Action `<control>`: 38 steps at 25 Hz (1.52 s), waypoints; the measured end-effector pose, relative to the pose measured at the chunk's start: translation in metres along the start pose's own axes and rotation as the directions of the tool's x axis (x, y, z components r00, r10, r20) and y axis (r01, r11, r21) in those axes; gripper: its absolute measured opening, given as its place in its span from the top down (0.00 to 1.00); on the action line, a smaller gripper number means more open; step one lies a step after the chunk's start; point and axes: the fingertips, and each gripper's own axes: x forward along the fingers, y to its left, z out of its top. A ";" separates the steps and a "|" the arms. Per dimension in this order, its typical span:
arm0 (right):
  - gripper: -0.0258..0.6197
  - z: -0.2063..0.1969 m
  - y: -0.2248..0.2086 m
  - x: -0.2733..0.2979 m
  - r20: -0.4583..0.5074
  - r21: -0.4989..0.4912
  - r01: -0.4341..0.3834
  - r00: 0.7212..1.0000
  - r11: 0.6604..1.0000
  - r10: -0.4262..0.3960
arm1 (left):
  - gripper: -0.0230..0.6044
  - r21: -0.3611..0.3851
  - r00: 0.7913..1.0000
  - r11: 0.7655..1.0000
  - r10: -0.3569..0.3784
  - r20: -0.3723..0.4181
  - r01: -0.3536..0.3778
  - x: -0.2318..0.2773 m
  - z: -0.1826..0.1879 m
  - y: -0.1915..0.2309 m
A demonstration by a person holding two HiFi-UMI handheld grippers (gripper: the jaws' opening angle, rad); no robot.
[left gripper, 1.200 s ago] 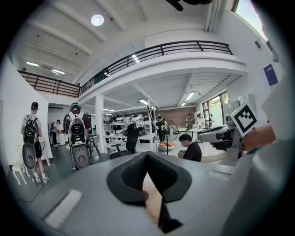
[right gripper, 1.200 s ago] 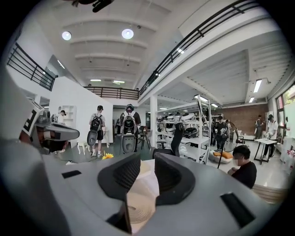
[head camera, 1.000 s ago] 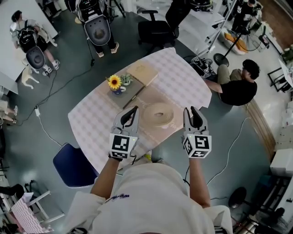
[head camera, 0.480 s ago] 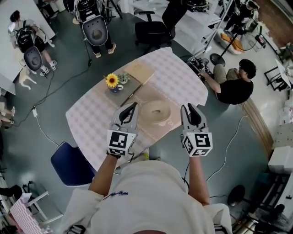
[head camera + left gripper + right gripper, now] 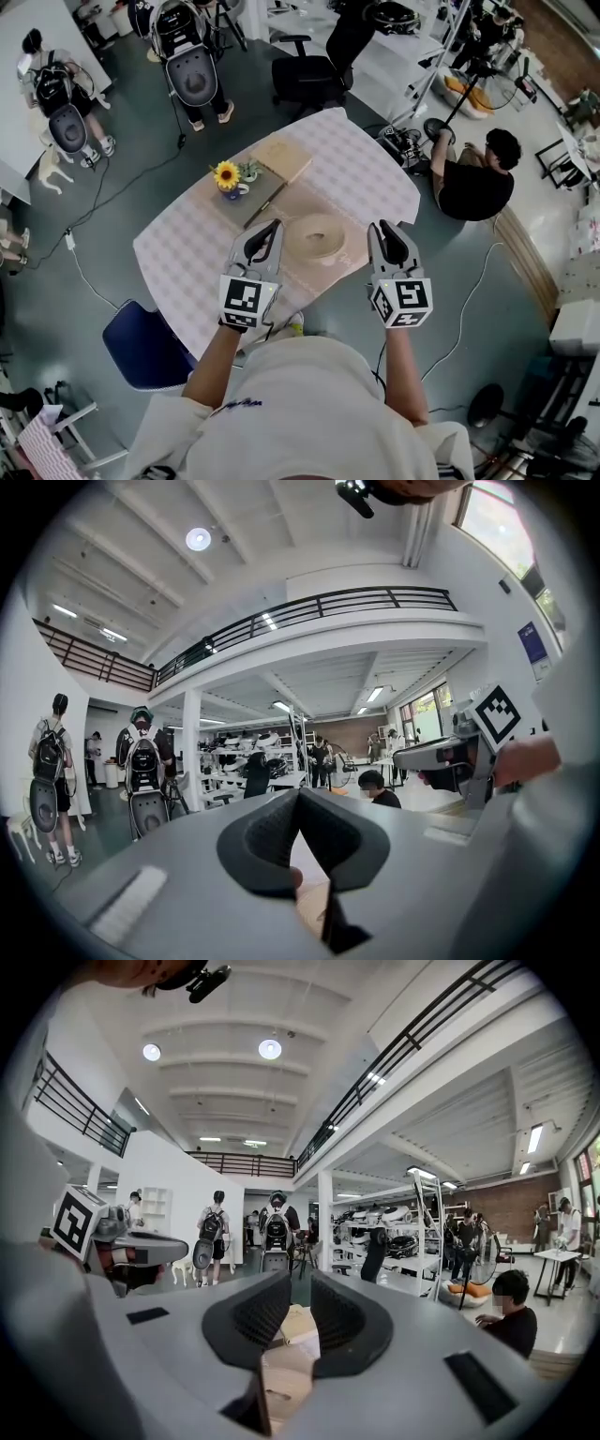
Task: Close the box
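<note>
Well, from the head view I hold both tools over the near edge of a table (image 5: 187,253) spread with a pale checked cloth. The tan cardboard box (image 5: 298,202) lies low and flat at the middle of it, just past my fingertips at 12 o'clock. A pale ring-shaped roll (image 5: 319,234) rests on or in it; I cannot tell which. At 10 o'clock from the box a sunflower (image 5: 226,174) stands in a small pot beside a dark grey board (image 5: 251,200), and a tan block (image 5: 284,157) lies at 11 o'clock. A blue chair (image 5: 145,342) sits on the grey floor at 8 o'clock from the table, a black office chair (image 5: 305,70) at 12, and a seated person (image 5: 473,183) at 3.

In the left gripper view my left gripper (image 5: 270,228) has its tips meeting, clenched on nothing, with cloth and cardboard showing below. A railed balcony (image 5: 309,607) crosses the room at 12 o'clock. A white pillar (image 5: 192,752) and people with backpacks (image 5: 47,761) stand at 9.

In the right gripper view my right gripper (image 5: 386,230) has just been closing, yet a gap remains and nothing sits between the jaws. Round ceiling lamps (image 5: 270,1049) shine at 12 o'clock. Shelving (image 5: 403,1222) stands at 3.
</note>
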 end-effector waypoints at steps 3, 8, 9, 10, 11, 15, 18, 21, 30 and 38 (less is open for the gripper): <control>0.87 0.003 -0.001 -0.004 0.000 -0.002 0.001 1.000 1.000 -0.001 | 0.96 0.000 1.000 1.000 -0.002 0.006 0.002 0.000 0.004 -0.004; 0.93 0.003 -0.003 -0.009 0.005 -0.003 0.007 1.000 1.000 -0.007 | 0.96 0.003 1.000 1.000 -0.009 -0.004 0.009 0.001 0.001 -0.009; 0.93 0.003 -0.003 -0.010 0.004 -0.002 0.007 1.000 1.000 -0.007 | 0.96 0.001 1.000 1.000 -0.011 -0.007 0.011 0.001 0.001 -0.011; 0.94 0.003 -0.004 -0.011 0.002 0.000 0.007 1.000 1.000 -0.007 | 0.96 0.001 1.000 1.000 -0.014 -0.008 0.014 0.002 0.001 -0.013; 0.95 0.002 -0.004 -0.012 0.000 0.004 0.006 1.000 1.000 -0.006 | 0.96 0.002 1.000 1.000 -0.017 -0.006 0.017 0.002 0.003 -0.014; 0.96 0.002 -0.002 -0.011 -0.008 0.009 -0.005 1.000 1.000 0.005 | 0.96 0.009 1.000 1.000 -0.021 0.000 0.021 0.002 0.004 -0.015; 0.96 0.003 -0.002 -0.011 -0.008 0.007 -0.007 1.000 1.000 0.007 | 0.96 0.014 1.000 1.000 -0.021 0.003 0.021 0.003 0.006 -0.015; 0.96 0.003 -0.005 -0.011 -0.006 0.010 -0.006 1.000 1.000 0.006 | 0.96 0.017 1.000 1.000 -0.022 -0.006 0.022 0.005 0.005 -0.016; 0.96 0.008 -0.001 -0.009 0.003 0.002 -0.013 1.000 1.000 0.013 | 0.96 0.021 1.000 1.000 -0.013 -0.003 0.013 0.004 0.004 -0.012; 0.96 0.010 0.002 -0.004 0.004 -0.003 -0.026 1.000 1.000 0.026 | 0.96 0.017 1.000 1.000 -0.008 -0.002 0.008 0.004 0.004 -0.009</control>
